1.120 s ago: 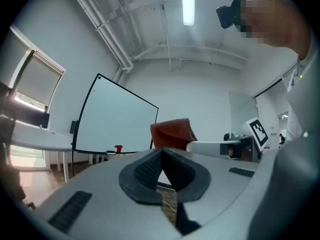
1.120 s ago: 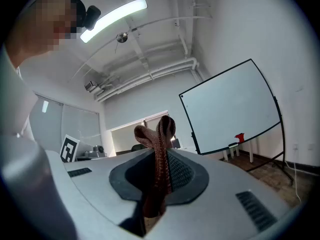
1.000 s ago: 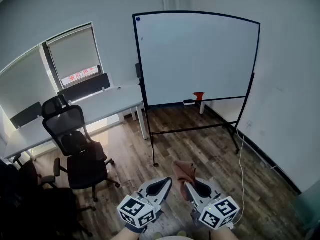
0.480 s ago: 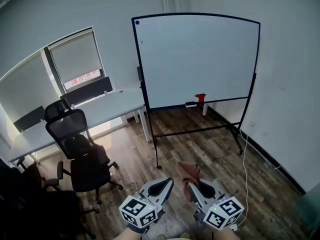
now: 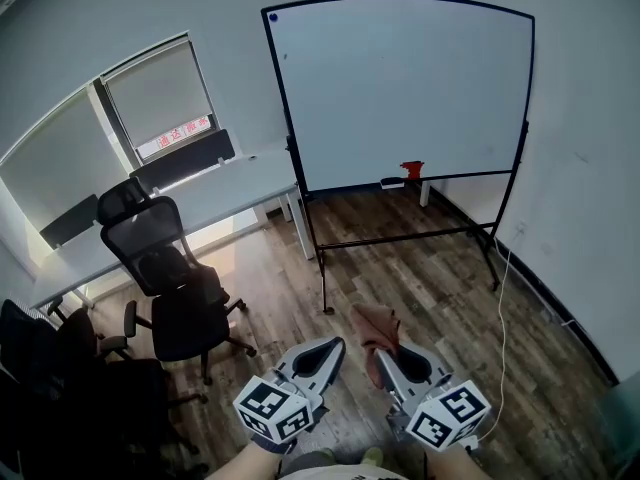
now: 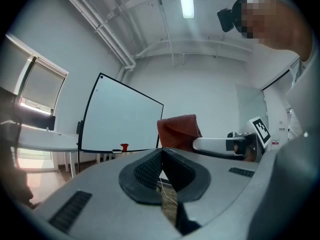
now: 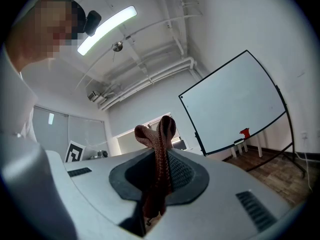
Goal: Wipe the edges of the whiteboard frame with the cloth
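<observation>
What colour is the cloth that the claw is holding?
Reddish brown. The cloth, pinched in the right claw, shows best in the right gripper view.

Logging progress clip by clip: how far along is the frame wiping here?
Done: the cloth is clamped in the right gripper. In hand: the approach; the whiteboard stands well out of reach, and the left gripper is shut, empty. Left: wiping every frame edge.

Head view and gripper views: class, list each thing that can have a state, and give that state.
Whiteboard: upright on its stand, untouched.
Cloth: bunched, held clear of the board.
Left gripper: shut, empty.
Right gripper: shut on the cloth.
Blind: lowered.
</observation>
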Demonstrator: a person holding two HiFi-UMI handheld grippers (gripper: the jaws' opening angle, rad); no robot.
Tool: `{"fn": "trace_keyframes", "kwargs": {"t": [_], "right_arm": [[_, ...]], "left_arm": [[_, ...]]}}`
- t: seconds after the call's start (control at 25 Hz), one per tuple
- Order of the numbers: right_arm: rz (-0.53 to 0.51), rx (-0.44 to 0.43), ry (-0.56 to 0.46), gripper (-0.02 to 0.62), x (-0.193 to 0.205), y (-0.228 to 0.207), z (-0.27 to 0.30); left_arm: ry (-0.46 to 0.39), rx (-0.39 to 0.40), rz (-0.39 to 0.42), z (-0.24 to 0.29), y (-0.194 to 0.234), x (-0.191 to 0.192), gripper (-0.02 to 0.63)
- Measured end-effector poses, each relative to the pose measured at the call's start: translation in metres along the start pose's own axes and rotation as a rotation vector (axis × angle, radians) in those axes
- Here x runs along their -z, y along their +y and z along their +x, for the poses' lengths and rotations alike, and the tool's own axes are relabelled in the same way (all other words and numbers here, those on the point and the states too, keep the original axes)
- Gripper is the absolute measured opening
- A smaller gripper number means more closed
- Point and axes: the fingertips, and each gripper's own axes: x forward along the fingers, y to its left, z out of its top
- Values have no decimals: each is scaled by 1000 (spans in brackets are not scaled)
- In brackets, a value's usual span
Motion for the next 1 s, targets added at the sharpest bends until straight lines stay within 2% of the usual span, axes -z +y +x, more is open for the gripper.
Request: {"fn": "trace_keyframes", "kwargs": {"t": [0.2, 0.44, 0.68, 1.0], "right_arm": [[12, -27, 11, 51, -1, -7, 14], [-10, -36, 36, 51, 3, -13, 50], [-48, -15, 59, 51, 3, -24, 115], [-86, 24, 54, 51, -7, -38, 228]], "left_arm": [[10, -32, 0, 4, 11, 0, 9], [-9, -59, 3, 11, 49, -7, 9], [-27, -57, 5, 26, 116, -18, 9], [-36, -28, 44, 49, 225, -49, 9]]}}
